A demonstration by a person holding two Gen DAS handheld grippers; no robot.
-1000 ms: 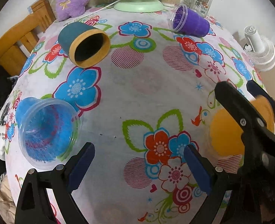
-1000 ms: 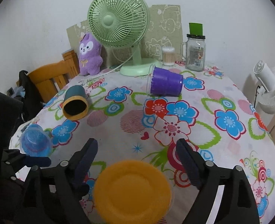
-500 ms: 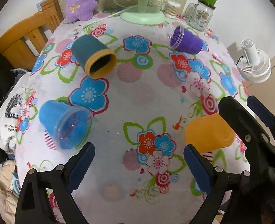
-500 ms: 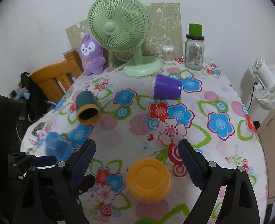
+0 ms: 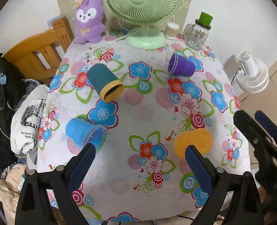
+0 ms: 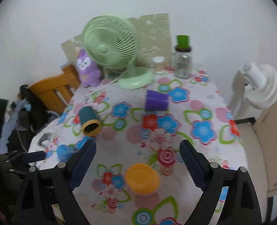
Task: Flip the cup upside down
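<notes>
Both your left gripper (image 5: pixel 139 157) and right gripper (image 6: pixel 137 154) gape wide, holding nothing. The orange cup (image 6: pixel 142 178) stands inverted at lower centre of the right view.

The left wrist view is taken from above the near edge of the tabletop (image 5: pixel 130 112), angled down and toward the far edge, with the left tool (image 5: pixel 138 166) framing the bottom. The right tool (image 5: pixel 258 123) is seen at its right border. The right wrist view is taken from slightly farther back over the near edge, aimed more level toward the far wall, with the right tool (image 6: pixel 137 161) at the bottom and the left tool (image 6: pixel 33 156) at its left border. Shared by both views are the whole tabletop (image 6: pixel 176 136), the green fan (image 5: pixel 142 9) (image 6: pixel 110 46) at the far edge and the orange cup (image 5: pixel 193 140) (image 6: pixel 142 178) near the near edge.
</notes>
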